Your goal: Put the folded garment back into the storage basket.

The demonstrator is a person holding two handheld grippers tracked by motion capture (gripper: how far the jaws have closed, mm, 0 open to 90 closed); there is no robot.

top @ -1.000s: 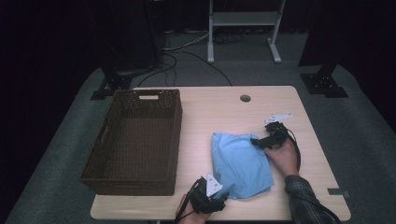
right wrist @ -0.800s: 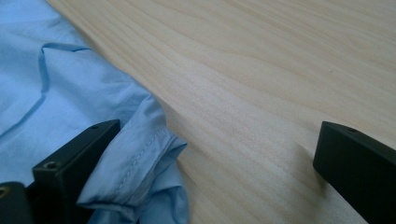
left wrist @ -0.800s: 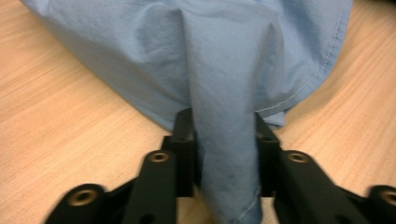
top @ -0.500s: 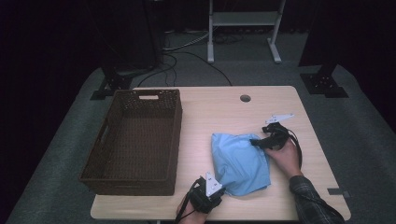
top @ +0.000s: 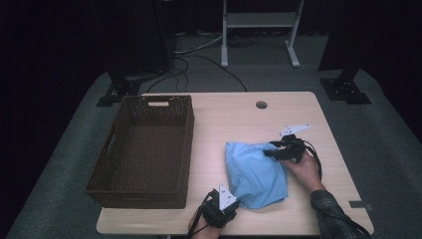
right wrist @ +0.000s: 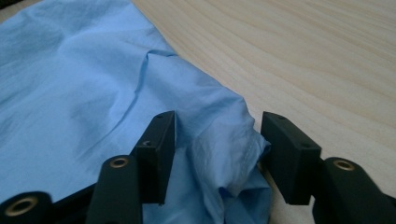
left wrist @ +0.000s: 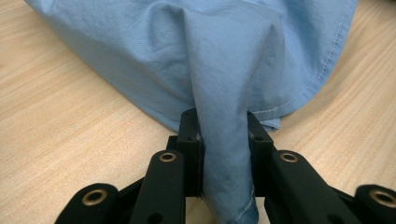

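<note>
High view: blue cloth (top: 256,172) at table (top: 224,124) centre-right, basket (top: 144,144) at 9 o'clock.
Left gripper view: left gripper (left wrist: 223,140) clamped on a cloth fold.
Right gripper view: right gripper (right wrist: 217,149) just closing around cloth corner, pads not yet pressing; two-handed lift likely imminent.

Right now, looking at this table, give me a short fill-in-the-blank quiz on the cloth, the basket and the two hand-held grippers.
1. The cloth on the table is light ____ in colour.
2. The left hand-held gripper is shut on a fold of the ____.
3. In the high view, the brown woven basket stands to the ____ of the cloth.
4. The right hand-held gripper has its jaws around the cloth's ____.

Missing words: blue; cloth; left; edge
</note>
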